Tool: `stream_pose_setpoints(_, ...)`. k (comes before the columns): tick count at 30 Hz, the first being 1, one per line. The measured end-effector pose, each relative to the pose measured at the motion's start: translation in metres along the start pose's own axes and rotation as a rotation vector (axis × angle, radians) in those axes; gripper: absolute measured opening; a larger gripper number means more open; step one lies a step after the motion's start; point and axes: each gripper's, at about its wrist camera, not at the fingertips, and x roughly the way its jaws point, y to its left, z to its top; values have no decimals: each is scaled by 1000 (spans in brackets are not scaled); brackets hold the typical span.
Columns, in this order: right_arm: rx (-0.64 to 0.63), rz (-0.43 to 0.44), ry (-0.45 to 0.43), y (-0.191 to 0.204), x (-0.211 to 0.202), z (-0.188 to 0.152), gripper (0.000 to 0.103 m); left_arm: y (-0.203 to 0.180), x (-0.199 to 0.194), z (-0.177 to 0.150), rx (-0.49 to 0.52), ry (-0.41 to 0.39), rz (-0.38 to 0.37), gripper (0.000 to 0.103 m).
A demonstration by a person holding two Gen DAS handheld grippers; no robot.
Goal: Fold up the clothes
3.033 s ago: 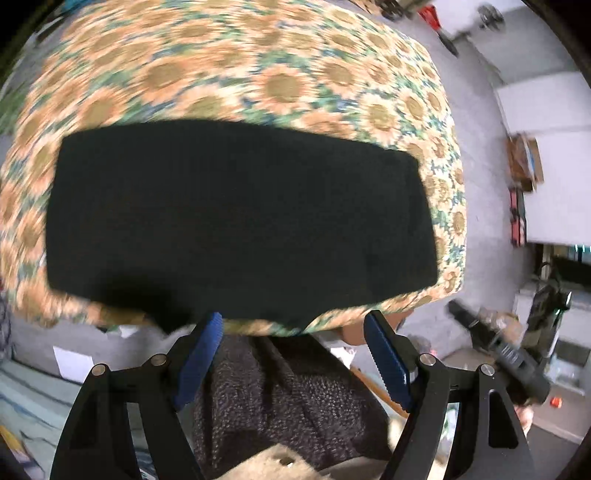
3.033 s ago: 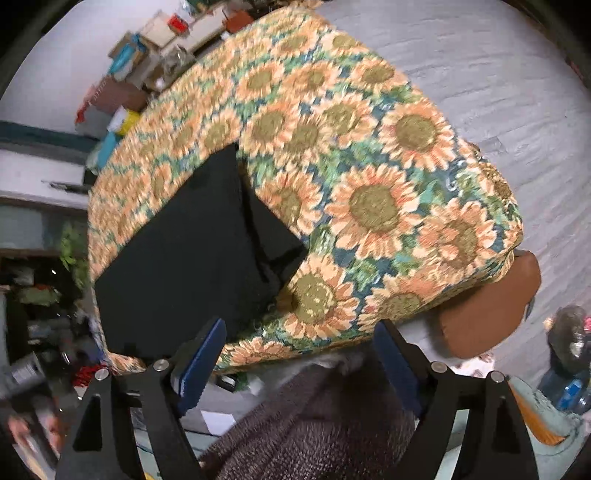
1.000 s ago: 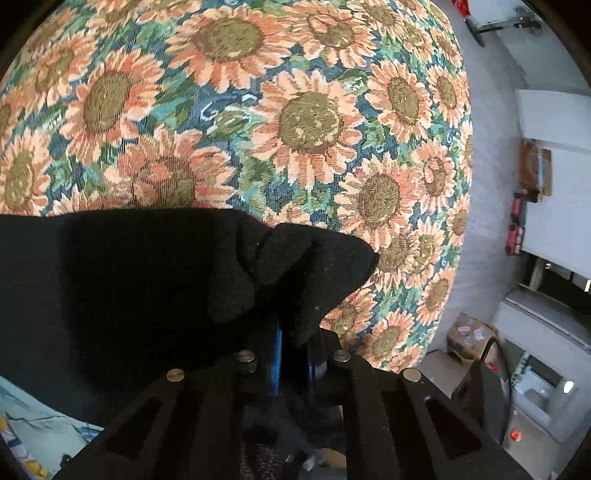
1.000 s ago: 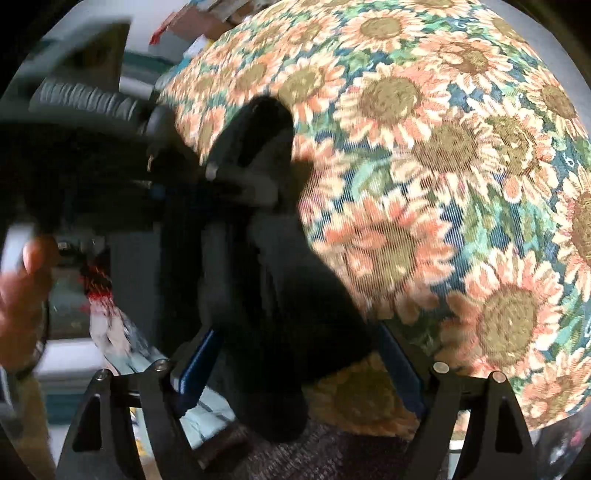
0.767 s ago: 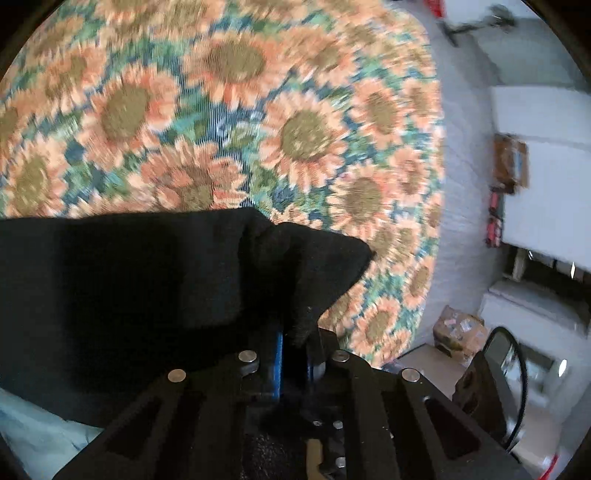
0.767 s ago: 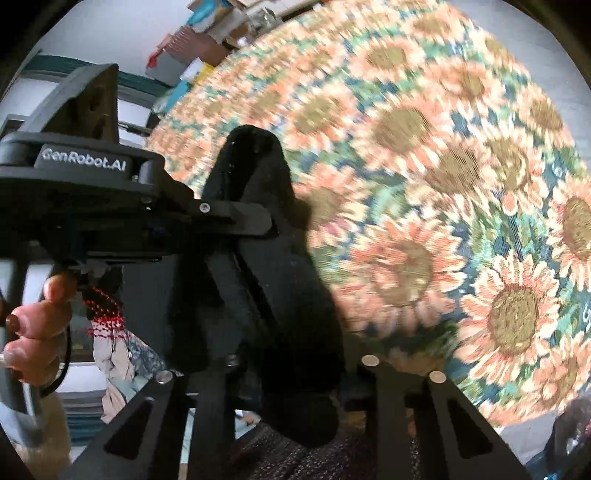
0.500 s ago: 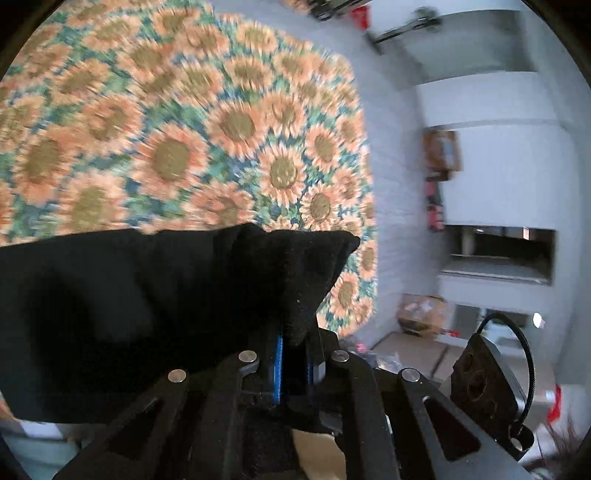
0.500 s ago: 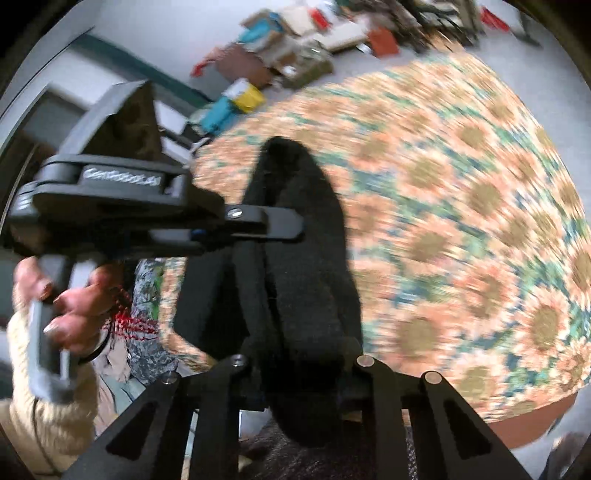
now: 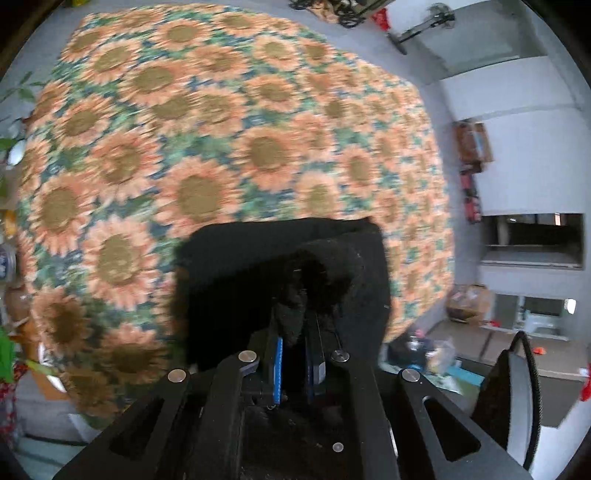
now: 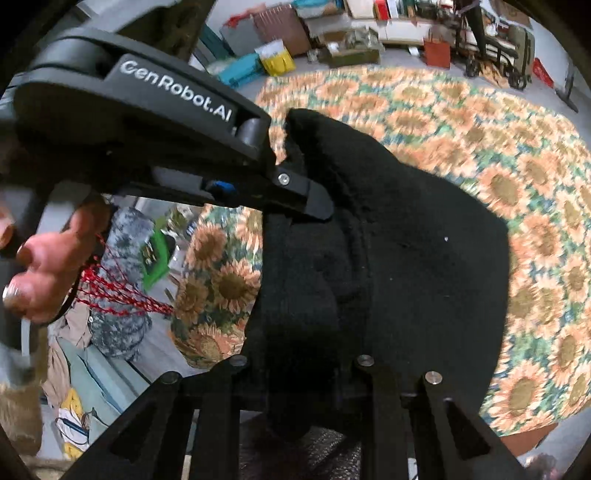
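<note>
A black garment (image 9: 240,280) hangs bunched above the sunflower-cloth table (image 9: 184,110). My left gripper (image 9: 295,332) is shut on a fold of it, which sticks up between the blue pads (image 9: 277,365). In the right wrist view the same black garment (image 10: 424,258) drapes over my right gripper (image 10: 299,365), which is shut on a thick bunch that hides its pads. The left gripper (image 10: 314,203) reaches in from the upper left, held by a hand (image 10: 44,266), and pinches the cloth's top edge close by. Most of the table (image 10: 535,177) shows beyond.
The table's near edge and grey floor lie below. Boxes and bags (image 10: 277,55) line the far wall, and a fan stand (image 9: 424,26) is beyond the table. A pile of clothes (image 10: 118,280) lies on the left and a brown stool (image 10: 517,446) stands by the table edge.
My right gripper closed on the black garment. Both grippers then rose and swept sideways with it, so the cloth left the table and now hangs bunched between them.
</note>
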Motion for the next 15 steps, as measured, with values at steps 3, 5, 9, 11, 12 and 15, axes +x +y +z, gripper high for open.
stream_pose_setpoints(3, 21, -11, 39, -11, 7, 8, 27, 10, 10, -5, 18, -24, 36, 9)
stream_pose_setpoints(5, 61, 3, 61, -18, 26, 23, 37, 19, 22, -4, 22, -35, 53, 11)
stream_pose_setpoints(9, 81, 143, 163, -13, 17, 18, 57, 36, 28, -8, -28, -54, 125, 46)
stream_pose_setpoints(11, 39, 159, 118, -13, -13, 12, 68, 42, 18, -14, -60, -57, 154, 58)
stream_pose_setpoints(12, 41, 148, 67, -20, -32, 9, 72, 44, 13, -17, -77, -58, 168, 58)
stream_pose_setpoints(15, 170, 88, -53, -66, -73, 1, 76, 32, -18, -28, -47, -139, 158, 58)
